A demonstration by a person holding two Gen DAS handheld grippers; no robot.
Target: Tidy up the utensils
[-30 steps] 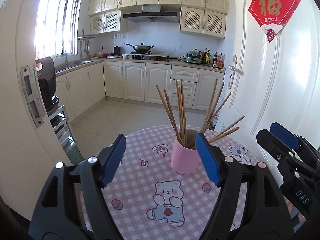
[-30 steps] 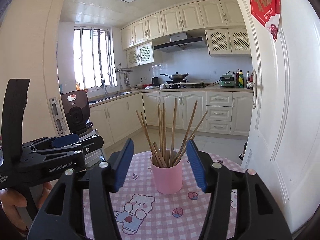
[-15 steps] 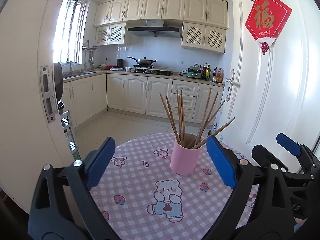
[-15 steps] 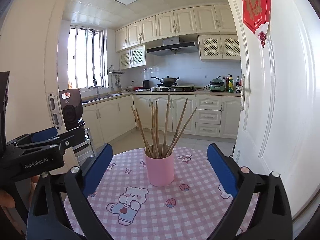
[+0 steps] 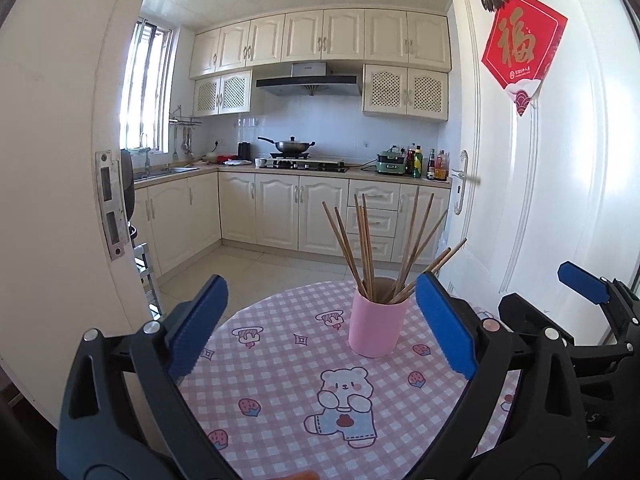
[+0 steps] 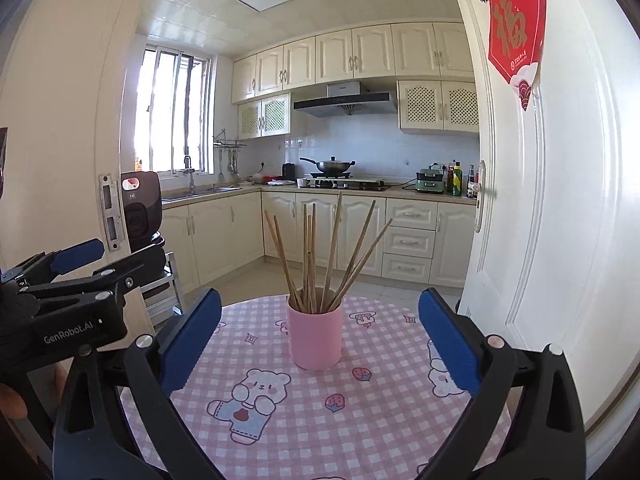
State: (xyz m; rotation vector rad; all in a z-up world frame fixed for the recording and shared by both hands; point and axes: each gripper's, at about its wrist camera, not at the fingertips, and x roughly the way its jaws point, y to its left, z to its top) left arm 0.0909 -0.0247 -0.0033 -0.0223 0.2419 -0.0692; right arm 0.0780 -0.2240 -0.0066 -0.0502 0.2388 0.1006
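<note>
A pink cup (image 5: 377, 327) stands upright on a small round table with a pink checked cloth (image 5: 280, 380). Several wooden chopsticks (image 5: 366, 248) stand in it, fanned out. The cup also shows in the right wrist view (image 6: 316, 334) with the chopsticks (image 6: 310, 256). My left gripper (image 5: 320, 320) is open and empty, held back from the cup. My right gripper (image 6: 320, 340) is open and empty, also short of the cup. Each gripper shows at the edge of the other's view.
A white door (image 5: 552, 160) with a red paper decoration (image 5: 522, 48) stands close on the right. A door frame (image 5: 60, 200) is on the left. Kitchen cabinets (image 5: 304, 216) and a stove lie beyond the table. A black appliance (image 6: 140, 212) stands at left.
Both grippers have opened wider and pulled back and up from the cup. The cup with chopsticks has stayed in place.
</note>
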